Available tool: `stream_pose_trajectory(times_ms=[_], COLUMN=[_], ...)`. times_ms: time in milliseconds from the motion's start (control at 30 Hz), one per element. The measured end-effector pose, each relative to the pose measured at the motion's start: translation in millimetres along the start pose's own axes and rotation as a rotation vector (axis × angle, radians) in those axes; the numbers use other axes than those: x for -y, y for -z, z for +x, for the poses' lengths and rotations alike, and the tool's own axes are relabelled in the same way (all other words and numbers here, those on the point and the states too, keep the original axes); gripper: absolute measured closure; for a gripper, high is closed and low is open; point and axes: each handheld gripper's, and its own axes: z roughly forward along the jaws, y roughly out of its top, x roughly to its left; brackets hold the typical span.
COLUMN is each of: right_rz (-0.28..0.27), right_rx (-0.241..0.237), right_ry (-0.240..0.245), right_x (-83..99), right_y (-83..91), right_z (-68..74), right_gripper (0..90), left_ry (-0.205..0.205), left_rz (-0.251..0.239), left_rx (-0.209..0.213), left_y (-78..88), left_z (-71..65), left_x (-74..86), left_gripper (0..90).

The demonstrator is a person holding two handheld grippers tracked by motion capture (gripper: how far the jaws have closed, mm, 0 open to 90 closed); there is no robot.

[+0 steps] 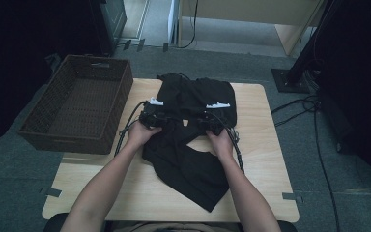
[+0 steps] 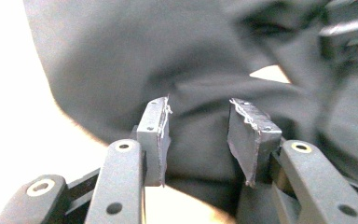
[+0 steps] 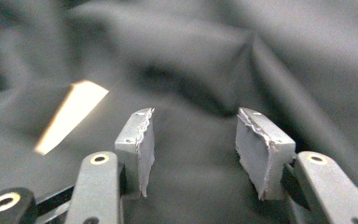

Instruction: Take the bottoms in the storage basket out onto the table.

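Note:
A crumpled black garment (image 1: 193,145) lies across the middle of the light wooden table (image 1: 265,159). Both grippers hover over its upper part, side by side. My left gripper (image 1: 155,103) is at the cloth's left edge, and in the left gripper view its jaws (image 2: 199,135) stand apart with dark fabric (image 2: 168,56) behind the gap. My right gripper (image 1: 217,105) is over the garment's right half. In the right gripper view its jaws (image 3: 193,149) are also apart above folds of the cloth (image 3: 261,60). Neither pair of pads presses on the fabric.
A dark wicker basket (image 1: 38,130) stands empty off the table's left side. Cables (image 1: 314,121) run over the carpet at right, near a black stand base (image 1: 290,79). Bare tabletop shows in front and at right of the garment.

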Motion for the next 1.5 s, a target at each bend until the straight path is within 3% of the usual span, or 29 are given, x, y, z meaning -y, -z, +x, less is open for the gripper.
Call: stream_pose_trajectory(times_ms=[100, 167, 233, 300, 400, 467, 567, 700, 767, 867, 967, 1100, 1200, 1300, 1400, 1467, 1500], right_rz=[-0.034, -0.023, -0.035, -0.056, -0.043, -0.061, -0.052, -0.036, -0.017, 0.005, 0.015, 0.017, 0.007, 0.038, 0.089, 0.100, 0.096], right_rx=[-0.015, -0.021, -0.008, -0.019, -0.050, -0.096, -0.126, -0.122, -0.133, -0.155, -0.170, -0.225, -0.267, -0.318, -0.361, -0.343, -0.330], right_ry=[0.056, 0.088, 0.111, 0.102, 0.075, 0.050, 0.080, 0.158, 0.157, 0.139, 0.153, 0.121, 0.157, 0.194, 0.212, 0.233, 0.246], right_x=[12.9, 20.2, 25.1, 26.9, 25.6, 25.1, 24.2, 22.7, 22.2, 22.1, 19.6, 18.7, 26.1, 37.8, 48.8, 52.8, 54.5], right_y=[14.7, 18.2, 20.4, 22.0, 24.9, 33.2, 42.6, 41.8, 34.5, 30.8, 39.1, 65.8, 81.7, 81.4, 63.6, 53.9, 50.8], right_z=[9.7, 16.0, 20.0, 21.7, 24.4, 28.5, 41.7, 62.1, 67.1, 75.6, 81.7, 90.6, 104.5, 119.0, 126.5, 127.9, 127.3], right_gripper=[47.8, 46.9, 46.9, 45.9, 43.6, 44.5, 42.9, 41.0, 40.6, 44.8, 49.0, 47.6, 45.7, 44.6, 51.7, 64.1, 74.6], left_ry=[-0.027, -0.051, -0.048, -0.045, -0.052, -0.045, -0.041, -0.032, -0.024, -0.060, -0.041, -0.031, -0.026, -0.040, -0.041, -0.046, -0.046], left_rz=[-0.013, 0.008, -0.001, 0.007, 0.003, -0.002, 0.004, 0.020, 0.040, 0.068, 0.044, 0.035, 0.030, 0.038, 0.039, 0.039, 0.040], left_rx=[0.025, 0.022, 0.036, 0.050, 0.061, 0.074, 0.086, 0.081, 0.088, 0.069, 0.082, 0.085, 0.080, 0.077, 0.075, 0.073, 0.074], left_y=[15.1, 21.4, 26.7, 31.7, 42.9, 50.8, 59.0, 61.4, 59.3, 54.8, 52.9, 52.6, 52.3, 52.7, 52.6, 52.6, 52.7], left_z=[-9.5, -15.6, -19.1, -23.1, -28.0, -29.8, -30.1, -29.1, -28.5, -28.9, -26.4, -26.8, -28.4, -28.5, -29.2, -29.6, -29.1], left_x=[11.0, 20.8, 28.7, 36.6, 47.3, 54.5, 60.5, 70.1, 74.0, 79.0, 83.3, 84.3, 84.4, 84.2, 84.1, 84.1, 84.1], left_gripper=[57.0, 56.0, 55.3, 53.9, 51.5, 51.5, 50.8, 50.8, 52.7, 57.1, 61.1, 64.3, 64.4, 65.1, 67.4, 67.4, 67.3])
